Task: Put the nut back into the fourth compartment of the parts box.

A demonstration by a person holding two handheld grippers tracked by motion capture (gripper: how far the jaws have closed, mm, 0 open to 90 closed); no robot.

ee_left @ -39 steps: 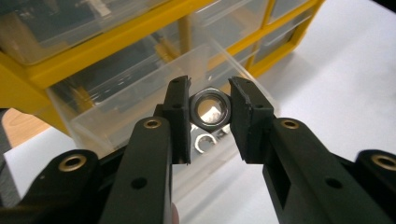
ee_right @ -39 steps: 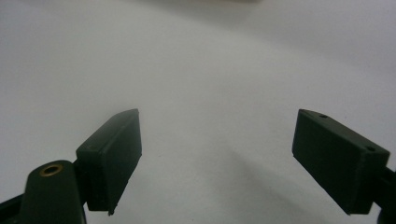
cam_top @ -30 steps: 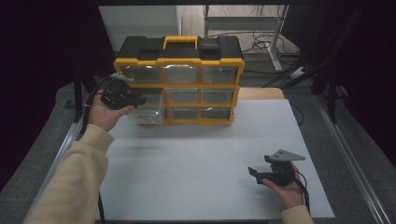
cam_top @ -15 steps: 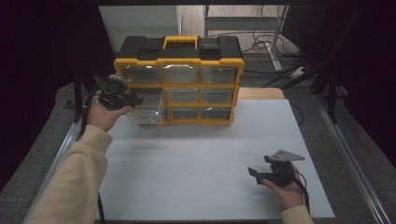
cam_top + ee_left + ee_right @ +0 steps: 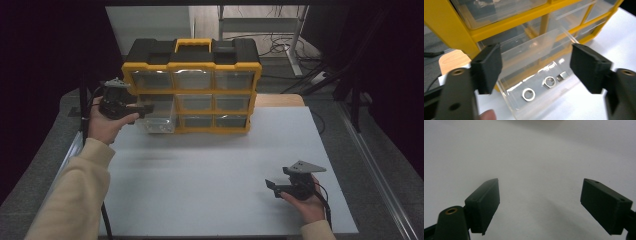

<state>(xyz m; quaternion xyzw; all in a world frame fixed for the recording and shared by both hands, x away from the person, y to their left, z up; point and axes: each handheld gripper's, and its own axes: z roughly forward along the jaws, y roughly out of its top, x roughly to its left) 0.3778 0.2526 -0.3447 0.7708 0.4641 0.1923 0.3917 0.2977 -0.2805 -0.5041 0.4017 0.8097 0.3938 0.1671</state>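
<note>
Dim room, dark edges, soft blurred close-ups

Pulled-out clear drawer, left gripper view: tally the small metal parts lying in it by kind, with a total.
In the pulled-out clear drawer of the yellow organizer:
Round ring-shaped parts: 2
Small blocky part: 1
Total: 3

my desk [image 5: 210,170] is white; at its twelve o'clock edge stands the yellow organizer [image 5: 192,85], its clear drawer [image 5: 159,117] pulled out over the desk at ten o'clock.
</note>
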